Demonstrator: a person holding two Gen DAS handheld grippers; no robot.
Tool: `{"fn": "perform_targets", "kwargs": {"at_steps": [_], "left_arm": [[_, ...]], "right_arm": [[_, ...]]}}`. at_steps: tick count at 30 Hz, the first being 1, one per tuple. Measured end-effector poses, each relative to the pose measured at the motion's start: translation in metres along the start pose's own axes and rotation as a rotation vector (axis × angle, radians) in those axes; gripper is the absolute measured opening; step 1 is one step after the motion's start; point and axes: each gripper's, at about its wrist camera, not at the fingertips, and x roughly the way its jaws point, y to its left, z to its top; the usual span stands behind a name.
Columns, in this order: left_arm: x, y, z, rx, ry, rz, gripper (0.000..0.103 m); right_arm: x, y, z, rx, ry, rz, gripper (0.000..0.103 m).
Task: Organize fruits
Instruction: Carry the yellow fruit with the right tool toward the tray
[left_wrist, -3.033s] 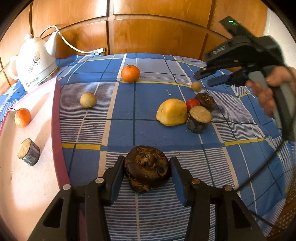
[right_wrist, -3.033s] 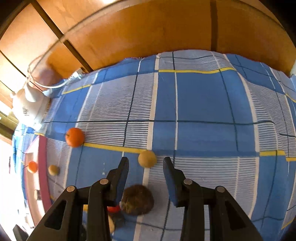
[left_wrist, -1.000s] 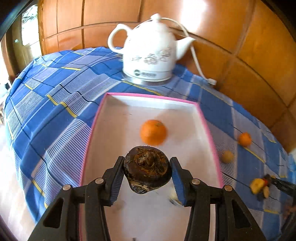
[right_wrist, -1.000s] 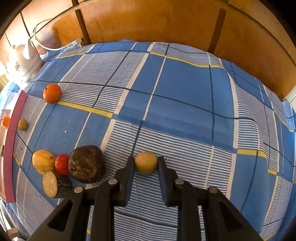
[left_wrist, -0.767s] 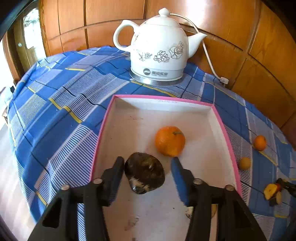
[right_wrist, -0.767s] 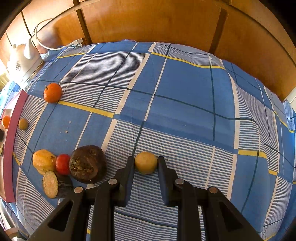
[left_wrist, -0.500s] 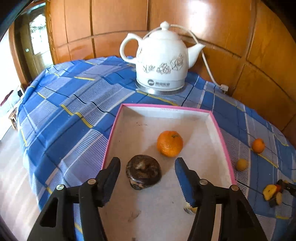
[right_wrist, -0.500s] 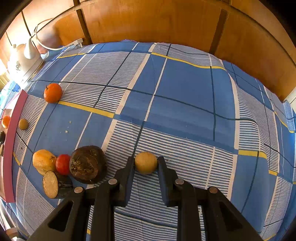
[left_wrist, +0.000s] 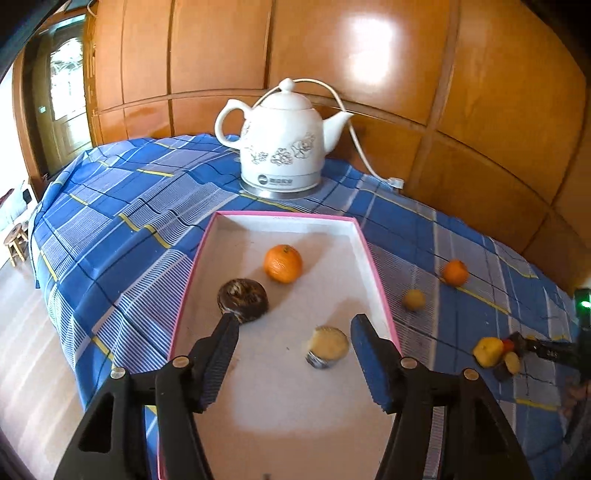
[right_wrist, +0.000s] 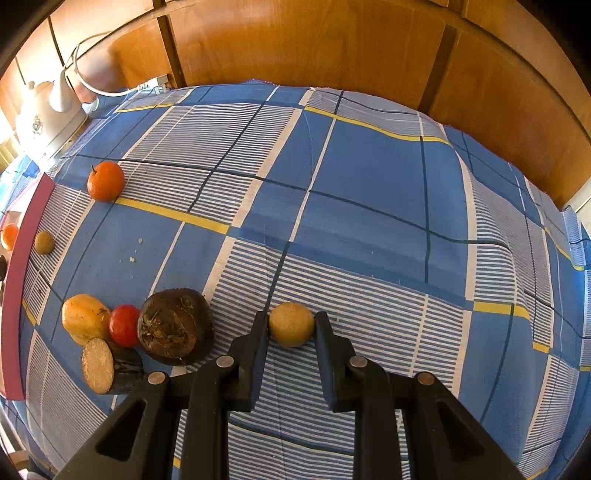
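Note:
In the left wrist view a pink-rimmed white tray (left_wrist: 373, 258) holds an orange (left_wrist: 283, 263), a dark brown round fruit (left_wrist: 242, 300) and a cut stub with a pale face (left_wrist: 328, 346). My left gripper (left_wrist: 291, 345) hangs above the tray's near part, its jaws opening with nothing between them. In the right wrist view my right gripper (right_wrist: 291, 325) is shut on a small tan round fruit (right_wrist: 291, 324) resting on the blue checked cloth. Left of it lie a dark brown fruit (right_wrist: 173, 326), a red tomato (right_wrist: 123, 325), a yellow fruit (right_wrist: 84, 317) and a cut stub (right_wrist: 107, 365).
A white kettle (left_wrist: 282, 147) with its cord stands behind the tray against the wooden wall. An orange (right_wrist: 105, 181) and a small tan fruit (right_wrist: 44, 242) lie on the cloth near the tray's edge (right_wrist: 22, 280). The table drops off at the left to the floor.
My left gripper let go of the dark brown fruit, which now lies in the tray beside the orange, and pulled back and up with wider jaws. The right gripper stayed still on the tan fruit.

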Motion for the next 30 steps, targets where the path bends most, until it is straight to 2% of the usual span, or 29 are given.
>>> {"fn": "perform_targets", "kwargs": {"at_steps": [13, 30], "left_arm": [[-0.01, -0.011, -0.017, 0.02, 0.026, -0.033, 0.066], [-0.008, -0.003, -0.028, 0.007, 0.05, -0.032, 0.066]], "right_arm": [[0.0, 0.001, -0.001, -0.007, -0.004, -0.005, 0.025], [0.0, -0.001, 0.0, -0.002, -0.009, -0.004, 0.025]]}}
